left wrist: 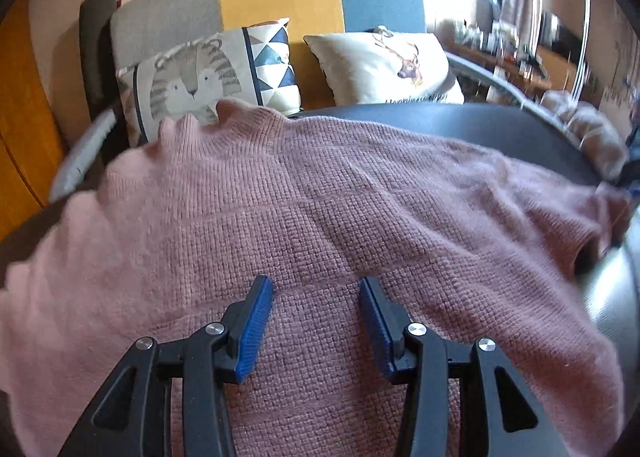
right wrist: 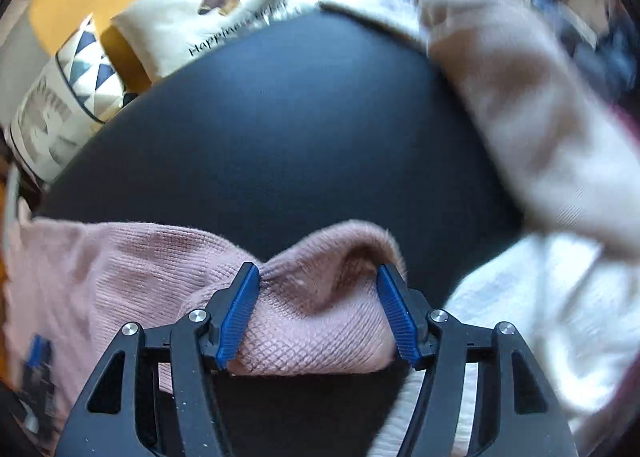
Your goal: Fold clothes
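A pink knitted sweater (left wrist: 320,217) is lying spread across the dark table (left wrist: 460,125), filling most of the left wrist view. The left gripper (left wrist: 316,289) is hovering over its middle, blue pads apart with nothing between them. The right gripper (right wrist: 318,277) is standing with jaws parted around a bunched fold at the sweater's edge, its pads (right wrist: 240,313) flanking the fabric without squeezing it.

Left wrist view: close above pink sweater (left wrist: 320,217), angled down, facing far sofa cushions (left wrist: 380,65). Right wrist view: steeper, close over dark table (right wrist: 280,137). Shared: sweater (right wrist: 120,269), table edge (left wrist: 480,121), deer cushion (right wrist: 208,5).
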### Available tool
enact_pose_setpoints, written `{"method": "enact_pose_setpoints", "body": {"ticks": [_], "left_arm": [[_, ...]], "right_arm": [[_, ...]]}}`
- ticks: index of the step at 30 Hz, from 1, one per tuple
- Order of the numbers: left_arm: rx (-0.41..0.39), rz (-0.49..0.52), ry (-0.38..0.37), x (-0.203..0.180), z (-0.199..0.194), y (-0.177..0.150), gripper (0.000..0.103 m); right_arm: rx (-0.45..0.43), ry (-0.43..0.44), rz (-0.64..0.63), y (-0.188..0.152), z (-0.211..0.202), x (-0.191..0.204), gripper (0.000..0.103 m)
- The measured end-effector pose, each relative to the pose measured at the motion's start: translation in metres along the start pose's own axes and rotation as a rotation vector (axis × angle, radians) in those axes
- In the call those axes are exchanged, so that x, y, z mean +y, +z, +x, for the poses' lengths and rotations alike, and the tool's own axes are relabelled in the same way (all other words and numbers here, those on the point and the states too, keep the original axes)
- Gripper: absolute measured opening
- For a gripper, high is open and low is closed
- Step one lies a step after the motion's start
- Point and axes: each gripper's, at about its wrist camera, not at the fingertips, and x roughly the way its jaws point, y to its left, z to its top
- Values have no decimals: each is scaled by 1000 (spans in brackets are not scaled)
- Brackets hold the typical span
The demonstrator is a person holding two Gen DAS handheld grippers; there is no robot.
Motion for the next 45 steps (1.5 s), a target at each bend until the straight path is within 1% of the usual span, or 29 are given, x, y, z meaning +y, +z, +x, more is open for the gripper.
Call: {"method": "enact_pose_setpoints", "body": {"ticks": [1,2,3,4,6,9,10,12,14,15,18,20,21,22,23,24,26,27,29,33,34,36,40,42,43,44,45], "left_arm": [[-2,-4,-4,0,0,-1,47],[-4,3,4,-2,0,-1,47],[-6,10,12,-3,0,-2,47],[-7,17,20,-5,1,-1,47],[-12,22,27,-6,2,-1,47],[-13,8,12,-3,1,-1,47],[-13,5,8,-3,0,-2,47],[-14,2,7,-3,-1,-2,47],[-15,2,8,-4,-2,-3,47],[-15,1,7,-4,-2,-3,47],[-16,-5,0,-4,-1,-4,47],[-17,-8,-3,-2,1,-2,47],[-17,-8,-3,-2,1,-3,47],[-18,-9,-3,-2,0,-3,47],[-18,-10,-4,-3,0,-3,47],[-18,-10,-4,-3,0,-3,47],[-19,-12,-5,-2,1,-3,47],[-19,-12,-5,-2,1,-3,47],[-19,-13,-4,-3,1,-2,47],[-21,-13,-2,-3,1,-2,47],[-21,-13,-3,-2,1,-2,47],[-22,-15,-4,-2,1,-2,47],[-22,-18,-6,-2,1,-2,47],[-23,-19,-8,-1,1,-2,47],[-23,-21,-10,-1,1,-2,47],[-23,-22,-11,-1,1,-2,47],[-23,-25,-14,0,1,-2,47]], "right_arm": [[-5,24,18,-2,4,-3,64],[-19,32,3,-3,3,-1,49],[-34,38,-16,-4,3,1,21],[-63,57,-37,-7,-5,7,19],[-125,95,-81,-15,-21,19,18],[-218,153,-146,-27,-45,37,18],[-265,171,-196,-37,-58,51,18],[-350,216,-365,-70,-85,89,18],[-408,227,-562,-108,-99,125,18],[-418,226,-691,-137,-101,145,18],[-365,197,-946,-203,-87,184,18],[-294,177,-1013,-231,-68,190,18],[-258,167,-1045,-244,-59,193,20],[-224,161,-1052,-251,-52,190,22],[-190,155,-1057,-257,-44,187,29],[-175,160,-1059,-260,-43,183,36],[-164,182,-1061,-265,-46,176,38],[-165,212,-1058,-266,-54,172,38],[-183,254,-1031,-265,-68,167,38],[-278,339,-878,-260,-94,157,39],[-292,337,-857,-257,-94,162,41],[-320,329,-817,-251,-92,173,54],[-318,247,-787,-248,-79,211,55],[-283,174,-782,-244,-63,235,55],[-270,123,-797,-244,-53,246,55],[-258,77,-812,-243,-48,250,55],[-235,33,-827,-243,-39,252,52]]}}
